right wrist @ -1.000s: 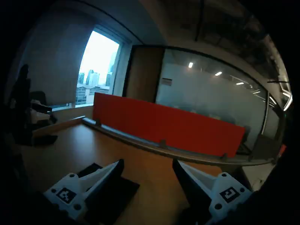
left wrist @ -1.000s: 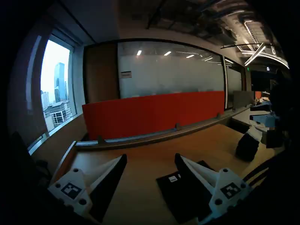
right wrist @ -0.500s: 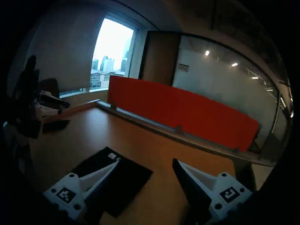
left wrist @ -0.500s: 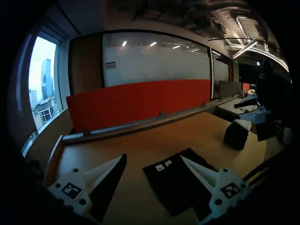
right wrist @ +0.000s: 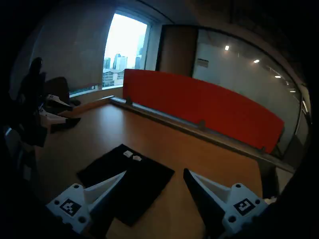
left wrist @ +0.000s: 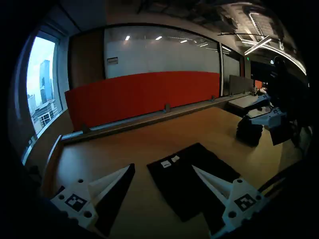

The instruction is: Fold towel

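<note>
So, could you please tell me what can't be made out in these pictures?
Towel: near corner hidden behind the fingers, left gripper view.
Towel tags: too small to read, right gripper view.
Dark bundle: too dim to identify, left gripper view.
Desk: near edge cut off, both views.

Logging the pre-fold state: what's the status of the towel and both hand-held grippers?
Towel: lying flat on the desk, white tags facing up, not gripped.
Left hand-held gripper: open, holding nothing.
Right hand-held gripper: open, holding nothing.
</note>
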The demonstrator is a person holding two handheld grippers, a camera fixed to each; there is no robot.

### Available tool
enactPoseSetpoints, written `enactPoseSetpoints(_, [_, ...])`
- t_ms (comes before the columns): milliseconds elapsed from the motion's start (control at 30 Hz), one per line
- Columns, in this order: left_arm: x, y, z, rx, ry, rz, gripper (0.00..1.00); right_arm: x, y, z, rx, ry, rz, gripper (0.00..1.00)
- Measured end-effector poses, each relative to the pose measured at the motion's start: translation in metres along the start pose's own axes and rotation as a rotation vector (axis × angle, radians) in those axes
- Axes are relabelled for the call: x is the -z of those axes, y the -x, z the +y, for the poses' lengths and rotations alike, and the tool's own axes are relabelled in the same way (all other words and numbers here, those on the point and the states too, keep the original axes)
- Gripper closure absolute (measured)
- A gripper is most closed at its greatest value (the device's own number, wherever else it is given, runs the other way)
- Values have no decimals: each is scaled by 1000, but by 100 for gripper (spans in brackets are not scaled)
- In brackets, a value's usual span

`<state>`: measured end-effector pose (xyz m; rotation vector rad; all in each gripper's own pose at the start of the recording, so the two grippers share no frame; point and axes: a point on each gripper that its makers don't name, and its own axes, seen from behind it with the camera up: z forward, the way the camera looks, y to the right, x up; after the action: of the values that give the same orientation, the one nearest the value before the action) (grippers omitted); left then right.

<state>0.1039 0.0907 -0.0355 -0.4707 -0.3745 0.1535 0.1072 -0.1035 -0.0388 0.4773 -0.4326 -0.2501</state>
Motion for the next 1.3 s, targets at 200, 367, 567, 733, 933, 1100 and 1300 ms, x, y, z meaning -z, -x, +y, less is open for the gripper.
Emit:
enactPoseSetpoints(200, [-8,26,11,-21,25,-39,6,-11,26,-11,-3,-24,-26,0])
enactPoseSetpoints(367, [-16,48,17,-32,38,-76,6,-20,50,-19,6,-43,-61,0])
enactPoseSetpoints(567, [-24,74,24,-42,59,-120,6,-29,80,-29,24,-64,-107,0])
enactPoseSetpoints(733, [-31,94,34,-42,81,-154,6,-35,103,-37,33,-82,-144,0])
enactPoseSetpoints(933, [-37,117,46,-45,113,-192,6,-41,128,-46,46,-107,-188,0])
enactPoseSetpoints(1100, [-42,138,51,-66,128,-232,5,-45,147,-53,57,-127,-222,0])
enactPoseSetpoints(1300, [-49,164,55,-66,146,-288,6,-48,166,-62,57,-151,-262,0])
